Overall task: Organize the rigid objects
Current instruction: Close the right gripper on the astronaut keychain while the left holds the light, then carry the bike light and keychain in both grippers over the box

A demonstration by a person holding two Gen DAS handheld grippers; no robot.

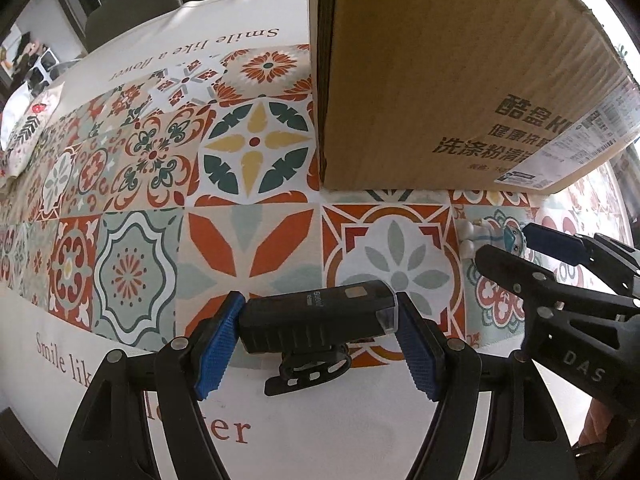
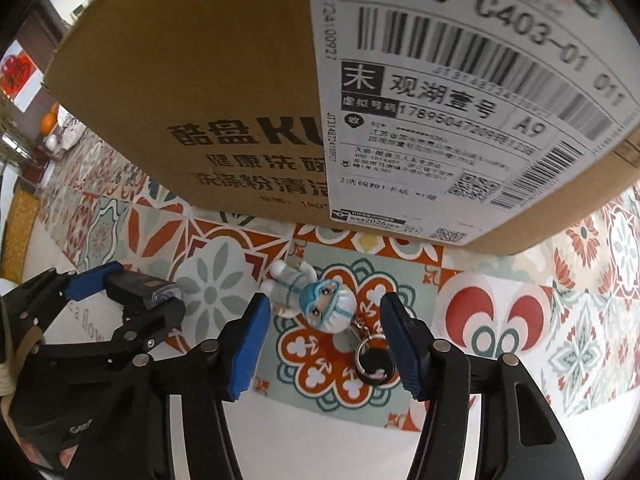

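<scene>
My left gripper is shut on a black bike light with a strap mount, holding it by its two ends low over the patterned tablecloth. It also shows in the right wrist view at the left. My right gripper is open, its blue pads either side of a small doll keychain in white suit and blue mask that lies on the cloth, with its ring and black tag near the right pad. The doll shows partly behind the right gripper in the left wrist view.
A large cardboard box with a shipping label stands just beyond both grippers. The tablecloth stretches to the left. A patterned cushion lies at the far left edge.
</scene>
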